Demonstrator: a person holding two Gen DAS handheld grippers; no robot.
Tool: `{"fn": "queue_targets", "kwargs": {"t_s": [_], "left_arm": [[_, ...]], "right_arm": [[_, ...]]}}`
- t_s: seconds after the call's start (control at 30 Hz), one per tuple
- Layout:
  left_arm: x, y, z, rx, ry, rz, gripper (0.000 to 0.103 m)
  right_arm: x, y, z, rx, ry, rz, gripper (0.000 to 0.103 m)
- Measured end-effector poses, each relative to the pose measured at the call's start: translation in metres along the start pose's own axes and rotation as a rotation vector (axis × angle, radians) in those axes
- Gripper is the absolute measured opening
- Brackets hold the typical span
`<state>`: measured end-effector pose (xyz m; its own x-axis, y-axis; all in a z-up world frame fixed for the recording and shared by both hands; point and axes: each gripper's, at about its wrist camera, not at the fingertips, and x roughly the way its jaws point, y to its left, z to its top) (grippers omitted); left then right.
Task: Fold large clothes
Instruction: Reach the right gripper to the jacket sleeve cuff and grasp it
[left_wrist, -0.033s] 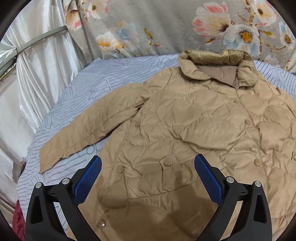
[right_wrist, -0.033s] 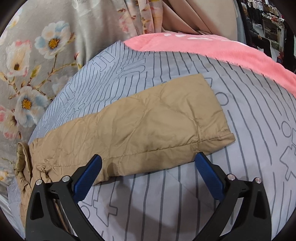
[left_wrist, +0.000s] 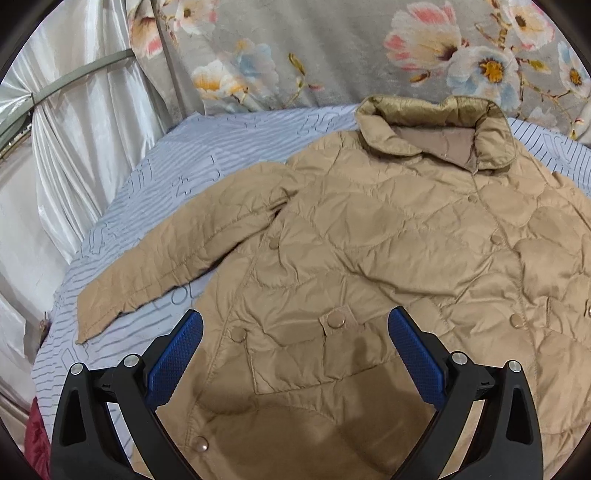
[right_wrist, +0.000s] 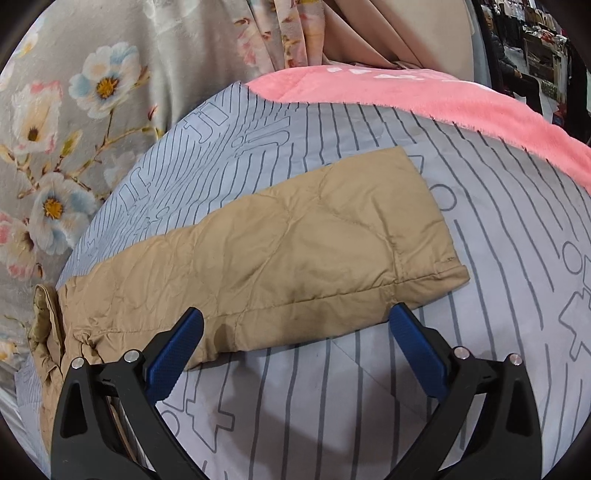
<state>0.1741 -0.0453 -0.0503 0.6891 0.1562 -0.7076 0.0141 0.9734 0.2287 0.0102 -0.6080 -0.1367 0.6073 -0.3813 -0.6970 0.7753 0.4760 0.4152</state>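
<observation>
A tan quilted jacket (left_wrist: 369, 258) lies front up and spread flat on the bed, collar (left_wrist: 436, 136) at the far side. One sleeve (left_wrist: 177, 273) stretches out to the left. My left gripper (left_wrist: 295, 332) hovers open above the jacket's lower front, over a snap pocket flap (left_wrist: 334, 321), holding nothing. In the right wrist view the other sleeve (right_wrist: 295, 254) lies straight across the sheet, its cuff (right_wrist: 436, 236) to the right. My right gripper (right_wrist: 295, 328) is open just in front of that sleeve's near edge, its blue pads (right_wrist: 173, 354) empty.
A grey-blue striped sheet (left_wrist: 166, 192) covers the bed. Floral fabric (left_wrist: 332, 55) hangs behind it, and a silver curtain (left_wrist: 74, 129) at the left. A pink blanket (right_wrist: 424, 92) lies along the far right edge. Dark red cloth (left_wrist: 35, 435) shows at the lower left.
</observation>
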Motion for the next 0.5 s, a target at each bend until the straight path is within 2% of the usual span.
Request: {"fn": "queue_targets", "kwargs": {"t_s": [0.13,0.3,0.5], "left_arm": [[0.013,0.001,-0.008,-0.010,0.035,-0.001,0.098],[0.026,0.006,-0.020,-0.034,0.071,-0.018,0.098],[0.029,0.008,-0.025,-0.055,0.067,-0.035,0.098]], "right_arm": [[-0.001,-0.005,0.002,0.056,-0.009,0.025,0.098],[-0.016,-0.018,-0.008,0.160,-0.028,0.100,0.098],[-0.009,-0.016,0.000,0.165,-0.024,0.085,0.098]]}}
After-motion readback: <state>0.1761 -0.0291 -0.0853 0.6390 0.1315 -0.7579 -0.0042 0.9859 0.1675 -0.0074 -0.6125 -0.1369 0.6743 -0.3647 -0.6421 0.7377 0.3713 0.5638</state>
